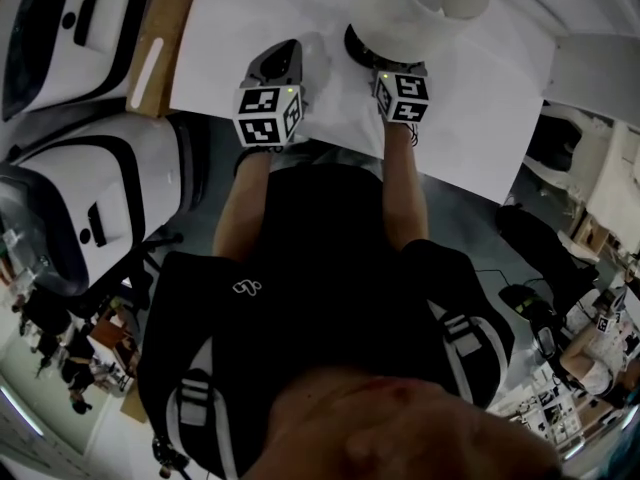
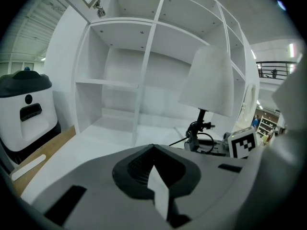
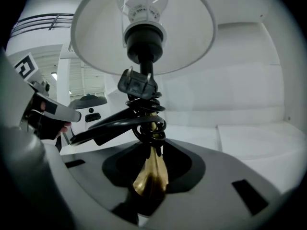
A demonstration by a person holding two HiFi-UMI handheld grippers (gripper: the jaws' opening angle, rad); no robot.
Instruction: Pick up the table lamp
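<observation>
The table lamp (image 1: pixel 418 6) stands at the far side of the white table (image 1: pixel 480 118), its white shade over a dark base. In the right gripper view I look up under the shade (image 3: pixel 192 37) at the black socket, with black cord (image 3: pixel 144 123) coiled round the brass stem (image 3: pixel 151 174). My right gripper (image 3: pixel 151 181) is shut on that brass stem; in the head view the right gripper (image 1: pixel 398 76) sits right under the shade. My left gripper (image 1: pixel 282 56) hovers to the lamp's left, shut and holding nothing. In the left gripper view the lamp (image 2: pixel 208 80) is ahead to the right.
A white open shelf unit (image 2: pixel 139 80) rises behind the table. Two white and black machines (image 1: pixel 90 198) stand left of the table, beside a wooden board (image 1: pixel 160 38). The table's near edge runs just below the grippers. Chairs and clutter lie on the right.
</observation>
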